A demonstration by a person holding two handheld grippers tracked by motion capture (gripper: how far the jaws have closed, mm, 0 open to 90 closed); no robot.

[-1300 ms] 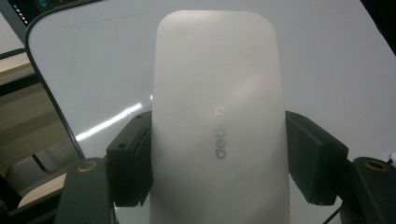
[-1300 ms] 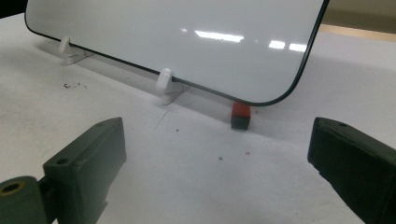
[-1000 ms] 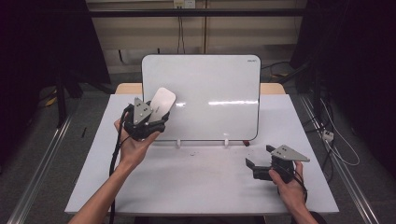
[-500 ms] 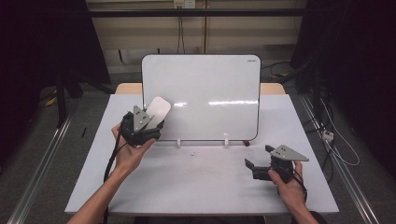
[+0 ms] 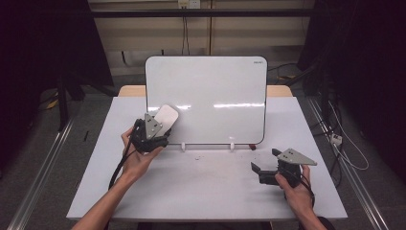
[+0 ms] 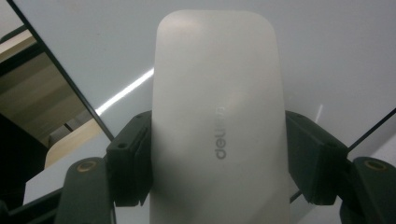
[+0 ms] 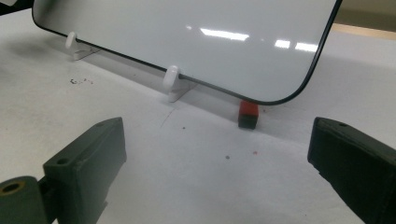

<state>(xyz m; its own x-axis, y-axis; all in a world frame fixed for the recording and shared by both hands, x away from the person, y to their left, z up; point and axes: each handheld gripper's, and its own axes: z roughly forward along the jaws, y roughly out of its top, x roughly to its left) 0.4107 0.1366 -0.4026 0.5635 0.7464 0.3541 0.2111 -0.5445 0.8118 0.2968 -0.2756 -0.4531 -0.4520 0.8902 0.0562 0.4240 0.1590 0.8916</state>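
A clean whiteboard [image 5: 206, 98] leans upright on two white clips at the back of the white table [image 5: 206, 191]. My left gripper [image 5: 160, 125] is shut on a white oblong board eraser [image 5: 165, 116], held up close to the board's lower left part. In the left gripper view the eraser [image 6: 217, 116] stands between the two jaws with grey lettering on it, and the board [image 6: 327, 56] lies just behind it. My right gripper [image 5: 263, 167] rests open on the table at the right front, with nothing between its jaws [image 7: 219, 163]. It faces the board's lower right corner [image 7: 299, 88].
A small red and black block [image 7: 248, 115] lies on the table under the board's lower right corner, also seen as the block [image 5: 252, 147] in the high view. White clips [image 7: 173, 84] hold the board's bottom edge. Faint marks speckle the table. Dark floor and rails surround the table.
My left gripper with the eraser has moved down and slightly right along the board's left side. The right gripper has stayed where it was.
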